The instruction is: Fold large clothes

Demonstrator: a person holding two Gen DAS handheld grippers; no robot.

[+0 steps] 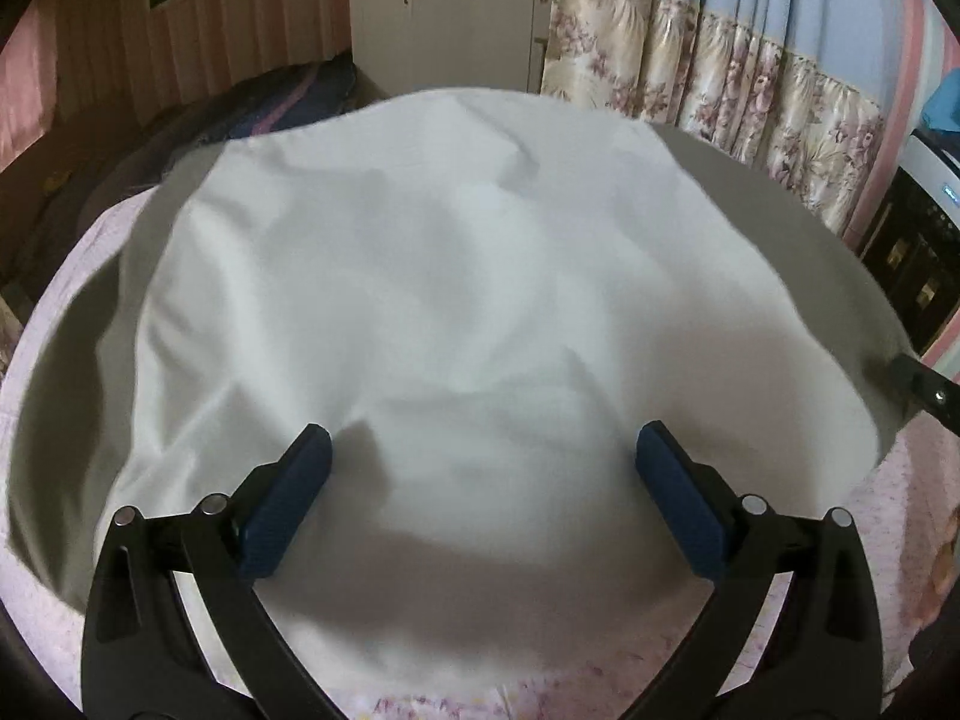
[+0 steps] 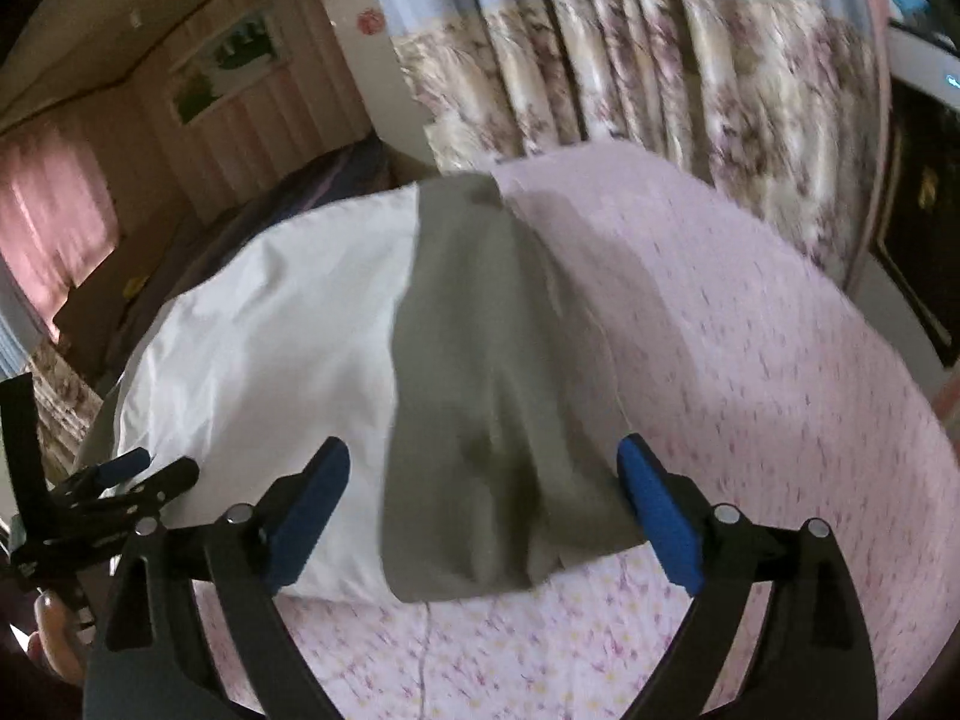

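Observation:
A large garment lies spread on a pink floral bed. Its white body fills the left wrist view, with grey sleeves at its left and right sides. My left gripper is open and empty just above the white cloth near its front hem. In the right wrist view the white body lies left and a grey sleeve runs down the middle. My right gripper is open and empty, its jaws either side of the sleeve's near end. The left gripper shows at the left edge.
The pink floral bedsheet extends right and forward. Floral and blue curtains hang behind the bed. A white wardrobe stands at the back, dark bedding at back left, and a dark cabinet at right.

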